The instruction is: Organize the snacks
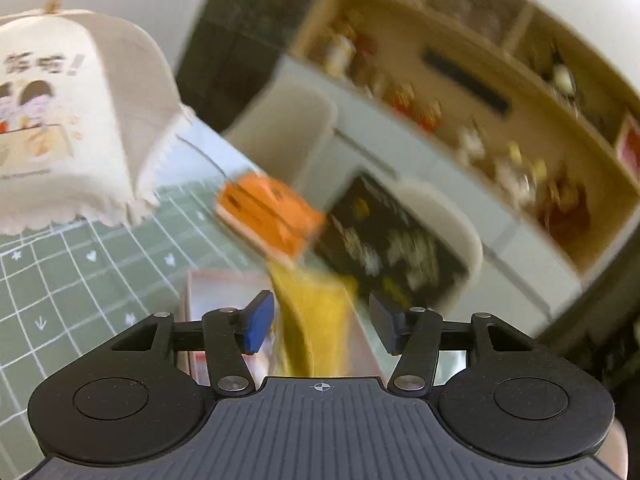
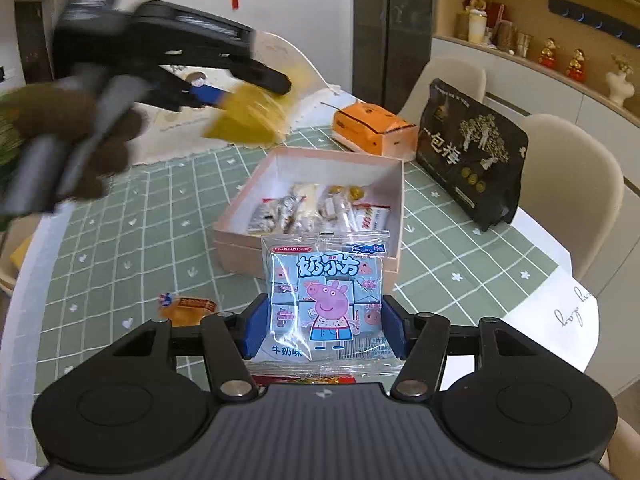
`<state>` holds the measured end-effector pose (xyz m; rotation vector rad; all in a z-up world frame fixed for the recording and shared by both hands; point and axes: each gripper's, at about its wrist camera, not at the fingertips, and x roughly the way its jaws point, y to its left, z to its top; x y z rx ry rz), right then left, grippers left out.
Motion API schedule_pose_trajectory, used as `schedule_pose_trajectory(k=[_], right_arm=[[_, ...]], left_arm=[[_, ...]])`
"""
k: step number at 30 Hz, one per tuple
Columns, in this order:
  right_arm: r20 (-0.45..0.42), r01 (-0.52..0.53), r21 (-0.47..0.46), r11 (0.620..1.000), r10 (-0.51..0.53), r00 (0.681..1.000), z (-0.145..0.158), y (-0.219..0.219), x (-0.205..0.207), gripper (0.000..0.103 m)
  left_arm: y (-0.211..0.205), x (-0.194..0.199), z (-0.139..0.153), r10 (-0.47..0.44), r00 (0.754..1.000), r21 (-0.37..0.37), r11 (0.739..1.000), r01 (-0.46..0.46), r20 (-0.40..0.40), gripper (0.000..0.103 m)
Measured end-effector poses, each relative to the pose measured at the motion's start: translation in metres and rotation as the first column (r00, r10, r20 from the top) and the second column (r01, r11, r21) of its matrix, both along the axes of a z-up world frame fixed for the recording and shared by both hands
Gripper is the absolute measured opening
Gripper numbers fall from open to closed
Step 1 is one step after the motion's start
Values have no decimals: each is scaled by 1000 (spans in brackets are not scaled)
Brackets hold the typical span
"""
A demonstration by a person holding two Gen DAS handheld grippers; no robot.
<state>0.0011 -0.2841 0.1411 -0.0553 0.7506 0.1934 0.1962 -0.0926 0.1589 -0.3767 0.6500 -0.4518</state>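
A pale pink box with several wrapped snacks inside stands on the green checked tablecloth. My right gripper is shut on a clear blue packet with a pink cartoon pig, held upright just in front of the box. My left gripper, held by a gloved hand, is up in the air left of the box, shut on a yellow packet. In the left wrist view that yellow packet hangs blurred between the blue pads over the box. A small orange snack lies on the cloth.
An orange tissue pack and a tall black bag stand behind the box. A white fabric food cover sits at the back left. Beige chairs ring the far edge. A white paper sheet lies at the right.
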Motion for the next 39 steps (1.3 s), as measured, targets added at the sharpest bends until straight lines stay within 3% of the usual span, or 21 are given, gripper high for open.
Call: schedule_pose_trajectory(k=[3,8,13,14,16,18,22,28,30,31,33,36,39], right_arm=[[-32,16,-14,1000,-16,999,-9,-7,-3,58],[-64,27,48,998,-24,998,-10,-30,5,58],[16,10,156,988,-13,1000,28,-30,80,62],[19,-14,197,980,11,1000,36,-29,103,71],[-16,-3,221,975,6,1000,42,-27,140,72],[-29,61,202,977,-56,998,42,-31,152,72],[-107,48,217,975,-25,994,12,-47,120,72],[-313,29,117,993,9,950,-65,-45,50,70],[-354,40,121,992,6,935,-87,-43,32,61],[-376,45,128,991,6,927,-96,-41,27,51],[-370,61,144,988,-3,929,-101,-33,17,49],[-389,-7,229,973,98,916,-101,-5,9,49],[-393,-138,287,948,248,886,-103,40,-1,48]], left_arm=[[17,-17,-10,31,999,-83,996,-33,-24,58],[24,-93,-45,-34,994,23,999,37,-101,58],[12,-139,-88,-103,965,-11,995,104,-239,58],[8,-145,-92,-105,959,5,994,110,-263,58],[5,-159,-99,-112,952,55,990,133,-285,58],[3,-175,-101,-135,947,97,981,169,-291,58],[7,-196,-115,-174,922,71,975,211,-345,58],[25,-211,-137,-144,898,-41,989,140,-416,58],[31,-214,-140,-124,894,-63,992,108,-431,58],[35,-214,-139,-114,896,-70,993,92,-430,57],[45,-217,-133,-77,908,-57,997,59,-412,57],[66,-220,-125,2,921,-30,999,-15,-390,57],[92,-225,-121,97,916,3,995,-104,-389,57]])
